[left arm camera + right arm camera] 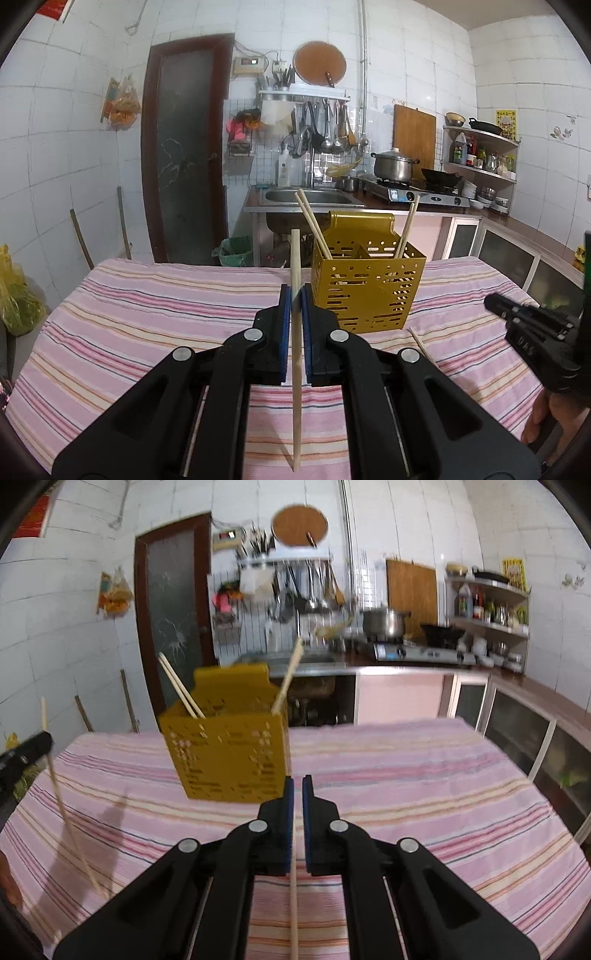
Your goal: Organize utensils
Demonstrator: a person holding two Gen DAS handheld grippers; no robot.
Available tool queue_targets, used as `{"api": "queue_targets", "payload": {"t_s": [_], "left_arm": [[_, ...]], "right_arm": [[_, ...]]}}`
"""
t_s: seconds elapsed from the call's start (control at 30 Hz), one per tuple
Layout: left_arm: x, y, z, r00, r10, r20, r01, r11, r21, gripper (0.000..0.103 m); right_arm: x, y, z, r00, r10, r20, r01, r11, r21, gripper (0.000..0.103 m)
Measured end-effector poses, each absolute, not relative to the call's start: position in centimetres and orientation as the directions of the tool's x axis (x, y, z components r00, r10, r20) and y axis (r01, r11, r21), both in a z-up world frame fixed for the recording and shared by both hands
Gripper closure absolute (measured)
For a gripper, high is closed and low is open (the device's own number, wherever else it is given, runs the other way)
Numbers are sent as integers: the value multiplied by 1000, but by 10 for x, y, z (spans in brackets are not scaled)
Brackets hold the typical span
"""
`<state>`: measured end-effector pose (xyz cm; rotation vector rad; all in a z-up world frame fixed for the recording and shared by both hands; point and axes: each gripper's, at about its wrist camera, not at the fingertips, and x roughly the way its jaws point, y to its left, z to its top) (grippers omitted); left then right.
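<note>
My left fingers (295, 295) are clamped on a chopstick (296, 258) standing nearly upright at frame centre. My right fingers (297, 786) pinch a second chopstick (293, 904) that runs down to the bottom edge. The gold utensil holder (365, 291) stands on the striped tabletop (147, 325) just right of centre, with three chopsticks (314, 225) leaning inside.

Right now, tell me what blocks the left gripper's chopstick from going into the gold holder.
Nothing visible does. The left gripper is shut on a chopstick, and the gold holder stands just right of it on the striped cloth. Chopsticks lean in its compartments, but the top stays largely open.
</note>
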<state>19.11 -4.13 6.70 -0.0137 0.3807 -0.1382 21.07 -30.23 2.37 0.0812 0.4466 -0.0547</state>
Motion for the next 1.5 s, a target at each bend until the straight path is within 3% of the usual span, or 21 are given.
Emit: {"api": "queue_targets", "payload": {"t_s": [0.13, 0.2, 0.23, 0.43, 0.5, 0.63, 0.83, 0.9, 0.93, 1.2, 1.5], "left_arm": [[209, -38, 64, 908, -144, -395, 132, 990, -58, 98], [218, -38, 63, 902, -147, -406, 133, 989, -61, 98], [221, -37, 62, 901, -145, -409, 131, 989, -62, 98], [252, -34, 53, 879, -150, -452, 131, 989, -74, 98], [264, -33, 48, 866, -157, -475, 130, 987, -90, 98], [283, -34, 38, 845, -161, -510, 128, 987, -99, 98], [299, -35, 26, 825, -161, -542, 127, 987, -100, 98], [303, -35, 25, 820, -165, -548, 127, 986, -106, 98], [304, -35, 24, 819, -164, -550, 126, 986, -107, 98], [298, -32, 28, 832, -168, -529, 126, 985, -114, 98], [259, -35, 44, 882, -156, -446, 132, 988, -86, 98]], "right_arm": [[232, -307, 7, 862, -32, -507, 79, 994, 71, 92], [245, -309, 0, 841, -36, -540, 87, 994, 69, 50], [249, -308, -2, 837, -38, -546, 90, 994, 68, 48], [285, -305, -23, 765, -48, -643, 88, 996, 30, 51], [293, -302, -30, 741, -50, -669, 77, 997, 10, 59], [309, -294, -44, 693, -50, -719, 57, 998, -15, 62], [320, -284, -58, 641, -58, -766, 40, 998, -43, 78], [321, -282, -59, 648, -45, -761, 31, 999, -32, 96], [321, -283, -59, 648, -38, -761, 33, 999, -22, 96], [297, -298, -31, 736, 11, -677, 79, 992, 103, 97], [241, -307, 16, 892, 16, -451, 73, 981, 180, 97]]}}
